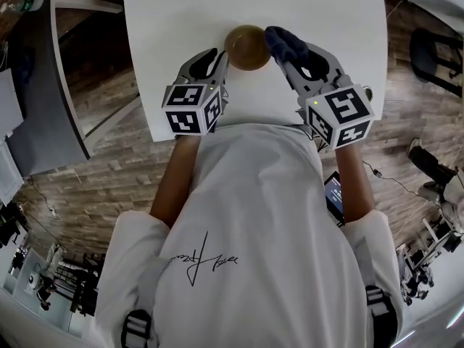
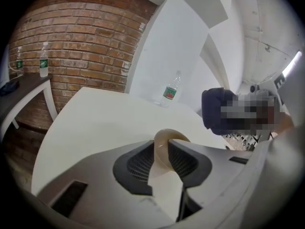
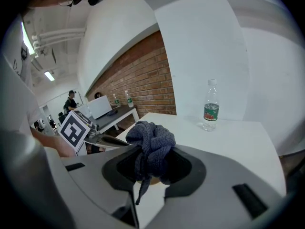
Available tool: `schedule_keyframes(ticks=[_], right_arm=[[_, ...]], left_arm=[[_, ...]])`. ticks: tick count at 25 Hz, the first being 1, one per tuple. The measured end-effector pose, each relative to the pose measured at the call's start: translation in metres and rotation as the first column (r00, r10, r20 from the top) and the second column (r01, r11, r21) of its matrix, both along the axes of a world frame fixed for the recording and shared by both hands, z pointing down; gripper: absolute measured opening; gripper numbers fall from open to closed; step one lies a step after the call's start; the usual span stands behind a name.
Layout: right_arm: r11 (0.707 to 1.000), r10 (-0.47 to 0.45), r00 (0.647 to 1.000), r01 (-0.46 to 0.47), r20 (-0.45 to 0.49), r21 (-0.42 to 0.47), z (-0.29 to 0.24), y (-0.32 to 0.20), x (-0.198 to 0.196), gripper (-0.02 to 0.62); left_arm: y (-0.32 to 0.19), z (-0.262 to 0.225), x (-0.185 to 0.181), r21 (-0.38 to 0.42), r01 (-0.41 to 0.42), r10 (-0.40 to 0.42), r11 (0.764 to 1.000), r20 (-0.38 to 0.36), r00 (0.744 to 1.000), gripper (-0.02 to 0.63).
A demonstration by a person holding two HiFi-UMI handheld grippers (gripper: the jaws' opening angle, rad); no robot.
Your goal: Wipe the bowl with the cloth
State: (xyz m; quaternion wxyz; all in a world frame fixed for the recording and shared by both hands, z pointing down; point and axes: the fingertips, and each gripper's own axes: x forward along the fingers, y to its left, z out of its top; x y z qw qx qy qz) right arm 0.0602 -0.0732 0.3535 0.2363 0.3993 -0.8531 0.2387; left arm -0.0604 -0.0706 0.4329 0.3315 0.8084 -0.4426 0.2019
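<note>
My right tool (image 3: 151, 163) clamps the bunched dark blue knitted cloth (image 1: 284, 44) just right of the round tan bowl (image 1: 247, 47). My left tool (image 2: 164, 144) stands open astride its rim. I judge the wiping outstanding.

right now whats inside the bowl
Nothing shows inside the bowl: its brown inner surface looks bare. The cloth, gripped by the right tool, sits at its right rim, not inside. The left tool straddles the left rim and covers that edge.

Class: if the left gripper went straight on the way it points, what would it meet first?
The tan round bowl, almost certainly: its rim stands between the left gripper's parted jaws.
</note>
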Motion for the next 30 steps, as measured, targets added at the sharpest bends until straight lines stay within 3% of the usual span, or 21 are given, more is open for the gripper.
schedule_keyframes(ticks=[15,20,30], right_arm=[[0.998,-0.037,0.999,0.038,0.015,-0.050,0.029,-0.008,-0.017,0.104],[0.996,-0.064,0.998,0.065,0.019,-0.057,0.035,-0.008,-0.029,0.104],[0.989,-0.123,0.992,0.124,0.014,-0.082,0.049,-0.013,-0.046,0.104]], left_arm=[[-0.009,0.033,0.011,-0.068,-0.012,0.011,0.998,-0.014,1.000,0.110],[-0.010,0.041,0.007,-0.049,-0.038,0.041,0.998,0.058,0.997,0.110],[-0.013,0.050,0.014,-0.072,-0.039,0.041,0.997,0.027,0.999,0.110]])
